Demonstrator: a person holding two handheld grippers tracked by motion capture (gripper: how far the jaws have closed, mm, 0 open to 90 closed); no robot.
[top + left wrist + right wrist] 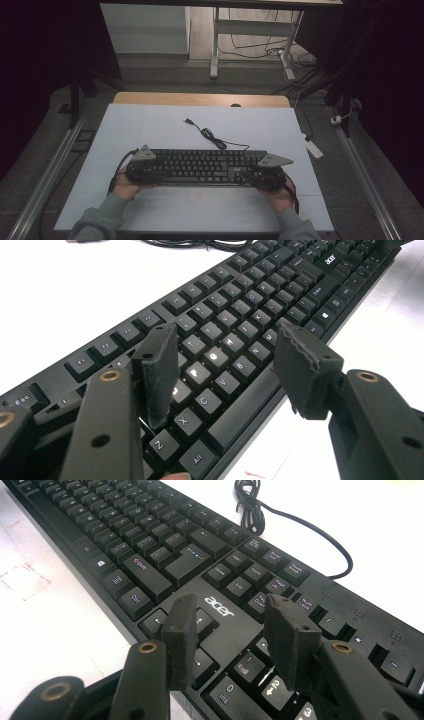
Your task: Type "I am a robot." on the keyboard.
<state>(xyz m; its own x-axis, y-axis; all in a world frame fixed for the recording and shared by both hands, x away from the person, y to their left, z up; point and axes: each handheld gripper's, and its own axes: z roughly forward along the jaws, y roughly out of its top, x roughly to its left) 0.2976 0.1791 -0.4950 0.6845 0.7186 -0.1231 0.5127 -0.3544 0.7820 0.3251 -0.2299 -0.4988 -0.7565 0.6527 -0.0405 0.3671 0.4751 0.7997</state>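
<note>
My left fingers [227, 365] released, spread over keyboard [200, 166] left-end keys, nothing gripped. My right fingers [235, 630] also apart, above arrow/numpad block. Keyboard flat on white worktop [150, 130], near front edge; its cable [212, 136] coiled behind it.

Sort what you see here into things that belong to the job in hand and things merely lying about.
In the job: keyboard, its cable, left gripper, right gripper, both with jaws open over the keys.
Lying about: power strip, desk frame, floor cables.
</note>
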